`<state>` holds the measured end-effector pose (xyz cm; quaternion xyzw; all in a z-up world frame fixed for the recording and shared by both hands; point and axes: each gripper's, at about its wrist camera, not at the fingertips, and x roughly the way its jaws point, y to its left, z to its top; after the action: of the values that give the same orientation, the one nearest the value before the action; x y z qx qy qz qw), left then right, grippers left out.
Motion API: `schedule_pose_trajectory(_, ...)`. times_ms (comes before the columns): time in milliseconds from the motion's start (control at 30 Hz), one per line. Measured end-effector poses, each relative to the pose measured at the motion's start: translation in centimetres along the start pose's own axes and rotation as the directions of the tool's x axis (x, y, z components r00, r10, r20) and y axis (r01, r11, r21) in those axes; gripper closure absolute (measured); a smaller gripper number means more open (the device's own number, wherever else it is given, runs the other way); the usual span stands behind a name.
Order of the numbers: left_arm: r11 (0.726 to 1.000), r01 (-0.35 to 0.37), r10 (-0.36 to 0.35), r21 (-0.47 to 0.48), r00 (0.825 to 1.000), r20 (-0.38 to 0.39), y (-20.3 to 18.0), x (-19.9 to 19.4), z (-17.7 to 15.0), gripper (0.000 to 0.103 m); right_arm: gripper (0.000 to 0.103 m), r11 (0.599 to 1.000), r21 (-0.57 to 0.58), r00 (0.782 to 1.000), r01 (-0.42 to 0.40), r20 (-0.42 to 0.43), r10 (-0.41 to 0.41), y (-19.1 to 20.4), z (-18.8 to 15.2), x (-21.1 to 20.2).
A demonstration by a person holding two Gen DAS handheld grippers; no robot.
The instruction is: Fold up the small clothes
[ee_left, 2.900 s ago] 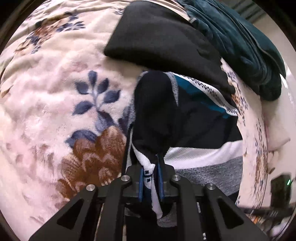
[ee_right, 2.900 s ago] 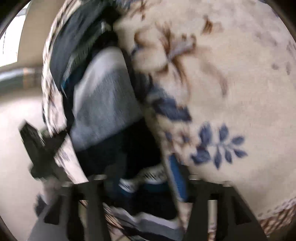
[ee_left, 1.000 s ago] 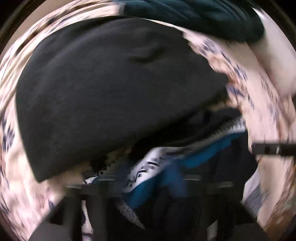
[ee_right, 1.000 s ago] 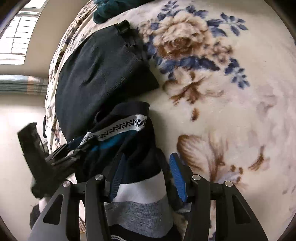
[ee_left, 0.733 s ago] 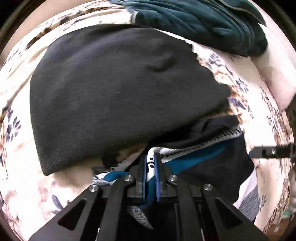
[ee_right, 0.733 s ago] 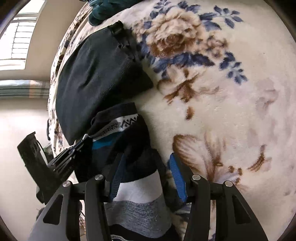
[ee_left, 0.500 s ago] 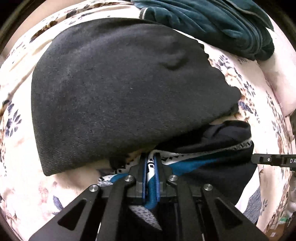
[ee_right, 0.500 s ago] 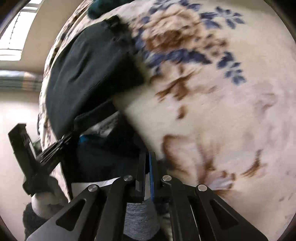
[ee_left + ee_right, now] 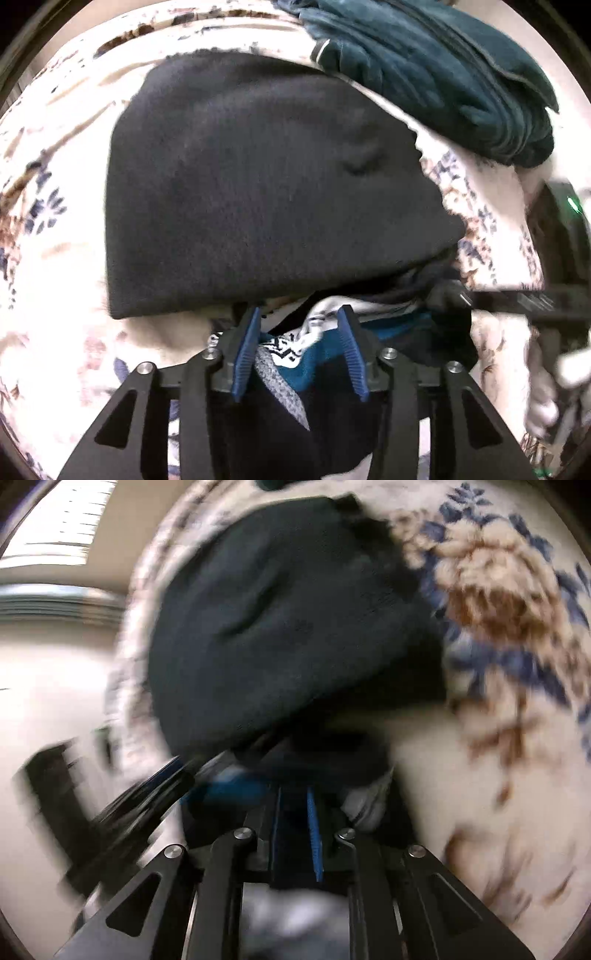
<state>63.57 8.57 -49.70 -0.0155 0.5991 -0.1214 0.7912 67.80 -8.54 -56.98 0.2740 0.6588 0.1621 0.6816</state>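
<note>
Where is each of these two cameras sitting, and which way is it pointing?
Left wrist view: rides on the left gripper, looking steeply down along its opening fingers at a patterned sock lying loose between them, beside a black garment on a floral blanket.
Right wrist view: rides on the right gripper, its jaws opening, looking down at the same spot, blurred.
Shared: sock, black garment, blanket; each view also catches the other gripper.

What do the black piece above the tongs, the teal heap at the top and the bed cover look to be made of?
Black garment: matte fine knit or fleece, going by its faint fuzzy grain; which one is unclear.
Teal garment: velvety or velour-like, with soft sheen along its folds.
Floral blanket: plush fleece, probably synthetic, judging by its furry nap and printed flowers.
</note>
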Motion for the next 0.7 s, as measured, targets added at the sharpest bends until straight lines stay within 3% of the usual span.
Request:
schedule_pose_trajectory(67, 1.000, -0.016, 0.016, -0.003, 1.000, -0.026, 0.3, 1.3, 0.1, 0.062, 0.089, 0.995, 0.000, 0.995, 0.097, 0.008, -0.097, -0.6, 2.0, 2.2)
schedule_pose_trajectory(233, 0.995, 0.024, -0.030, -0.092, 0.998, -0.058, 1.5, 2.9, 1.0, 0.058, 0.086, 0.991, -0.014, 0.990, 0.133, -0.033, -0.134, -0.2, 3.1, 2.5)
schedule_pose_trajectory(267, 0.994, 0.028, -0.033, -0.102, 0.998, -0.053, 1.4, 2.4, 1.0, 0.058, 0.080, 0.987, -0.047, 0.987, 0.157, -0.022, -0.158, 0.6, 2.6, 1.5)
schedule_pose_trajectory(333, 0.993, 0.022, -0.026, -0.112, 0.999, -0.040, 1.0, 0.8, 0.8, 0.059, 0.042, 0.984, -0.085, 0.988, 0.155, 0.006, -0.155, 1.6, 1.3, -0.4)
schedule_pose_trajectory(433, 0.990, 0.055, -0.055, -0.130, 0.998, 0.000, -0.1, -2.5, -0.6, 0.056, 0.040, 0.978, -0.133, 0.987, 0.159, 0.000, -0.161, 3.0, -1.2, -2.1)
schedule_pose_trajectory(500, 0.995, 0.046, -0.046, -0.093, 0.999, 0.002, -1.0, -3.8, -2.4, 0.053, 0.040, 0.969, -0.170, 0.984, 0.179, 0.016, -0.179, 3.3, -3.5, -3.3)
schedule_pose_trajectory(633, 0.992, -0.123, 0.121, -0.021, 0.989, -0.083, -0.1, -1.0, -5.3, 0.050, 0.040, 0.941, -0.248, 0.970, 0.232, -0.010, -0.242, 2.9, -7.8, -2.2)
schedule_pose_trajectory(700, 0.988, -0.043, 0.029, -0.146, 0.995, -0.099, 2.8, -0.8, -6.5, 0.042, 0.040, 0.904, -0.288, 0.943, 0.314, -0.016, -0.333, 1.5, -8.8, -0.7)
